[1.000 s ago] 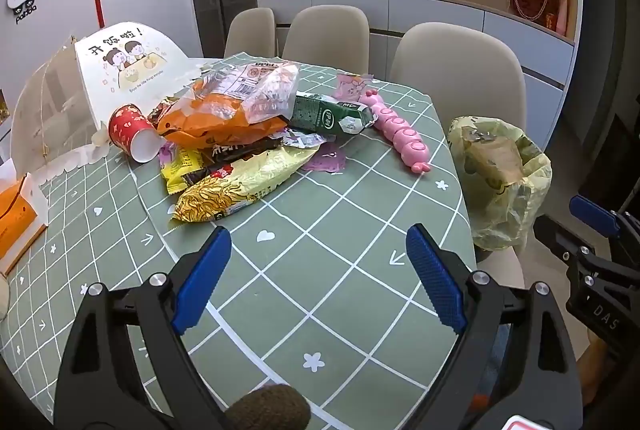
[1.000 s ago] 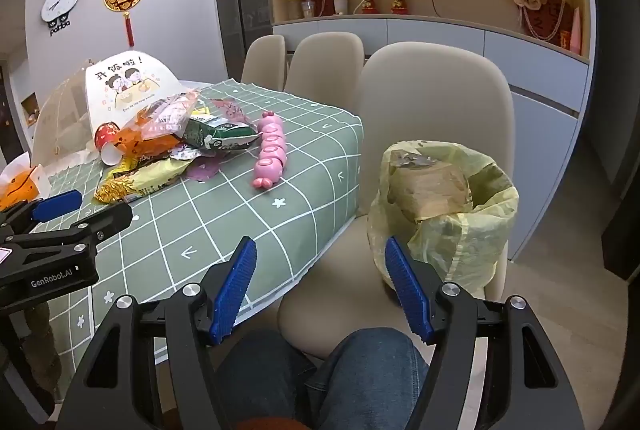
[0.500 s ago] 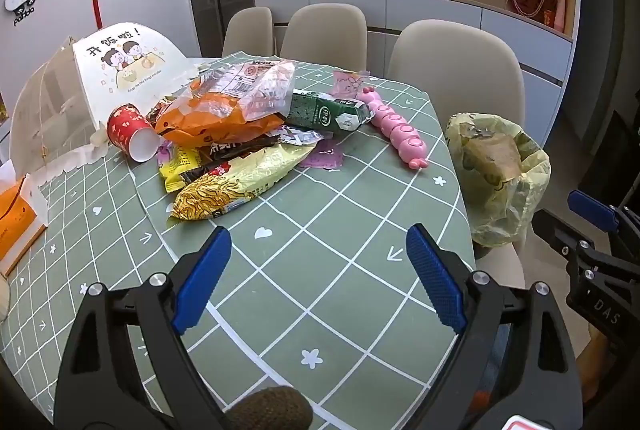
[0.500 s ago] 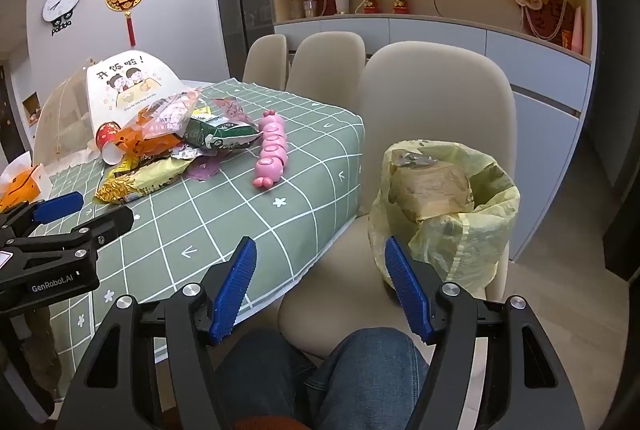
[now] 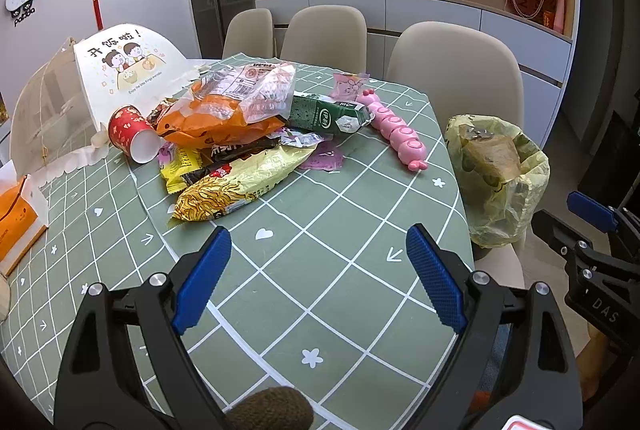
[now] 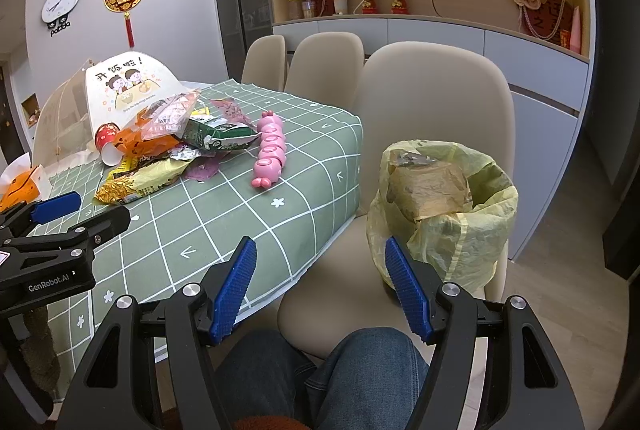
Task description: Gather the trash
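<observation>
A: Biggest first?
B: Green checked table (image 5: 328,270), trash pile (image 5: 228,141) heaped at its far side. Yellow-lined bin (image 6: 444,213) on the beige chair (image 6: 432,97) off the table's right edge.
A: Grippers?
B: Left gripper (image 5: 318,278) spread wide, empty, over bare cloth; yellow noodle wrapper (image 5: 240,185) just ahead. Right gripper (image 6: 320,290) wide too, empty, bin just beyond its right finger.

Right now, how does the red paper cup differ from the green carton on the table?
The red paper cup lies at the pile's left edge, its white open mouth facing the camera; the green carton lies flat on the pile's right, partly under a clear wrapper. Both lie on their sides, untouched.
</observation>
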{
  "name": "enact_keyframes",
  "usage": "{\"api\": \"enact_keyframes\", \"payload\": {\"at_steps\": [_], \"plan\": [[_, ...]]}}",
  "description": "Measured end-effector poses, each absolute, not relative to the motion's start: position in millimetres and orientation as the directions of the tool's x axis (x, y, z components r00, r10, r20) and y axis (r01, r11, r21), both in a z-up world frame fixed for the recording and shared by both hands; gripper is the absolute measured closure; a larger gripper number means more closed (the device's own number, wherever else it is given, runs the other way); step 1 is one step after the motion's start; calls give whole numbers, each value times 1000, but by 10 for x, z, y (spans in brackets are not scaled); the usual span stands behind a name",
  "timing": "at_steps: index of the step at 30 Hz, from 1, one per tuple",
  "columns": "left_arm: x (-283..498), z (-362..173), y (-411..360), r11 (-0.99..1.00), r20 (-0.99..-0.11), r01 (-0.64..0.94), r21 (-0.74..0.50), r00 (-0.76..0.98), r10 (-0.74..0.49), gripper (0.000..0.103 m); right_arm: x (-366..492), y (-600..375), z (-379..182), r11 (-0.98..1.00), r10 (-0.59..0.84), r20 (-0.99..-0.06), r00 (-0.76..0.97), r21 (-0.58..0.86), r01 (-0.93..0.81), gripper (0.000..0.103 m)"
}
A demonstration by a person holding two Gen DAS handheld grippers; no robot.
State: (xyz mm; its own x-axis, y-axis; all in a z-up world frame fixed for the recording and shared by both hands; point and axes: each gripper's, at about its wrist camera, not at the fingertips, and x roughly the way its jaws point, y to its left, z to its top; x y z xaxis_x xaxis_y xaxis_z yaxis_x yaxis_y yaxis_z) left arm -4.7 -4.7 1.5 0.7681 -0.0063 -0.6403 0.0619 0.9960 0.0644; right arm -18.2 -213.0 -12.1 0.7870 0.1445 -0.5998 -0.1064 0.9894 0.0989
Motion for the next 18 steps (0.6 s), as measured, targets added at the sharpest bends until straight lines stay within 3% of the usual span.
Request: {"api": "enact_keyframes", "payload": {"at_steps": [18], "plan": [[-67, 59, -40, 996, -640, 57, 65, 769, -2, 18, -185, -2171, -145, 989, 143, -602, 786, 105, -100, 40]]}}
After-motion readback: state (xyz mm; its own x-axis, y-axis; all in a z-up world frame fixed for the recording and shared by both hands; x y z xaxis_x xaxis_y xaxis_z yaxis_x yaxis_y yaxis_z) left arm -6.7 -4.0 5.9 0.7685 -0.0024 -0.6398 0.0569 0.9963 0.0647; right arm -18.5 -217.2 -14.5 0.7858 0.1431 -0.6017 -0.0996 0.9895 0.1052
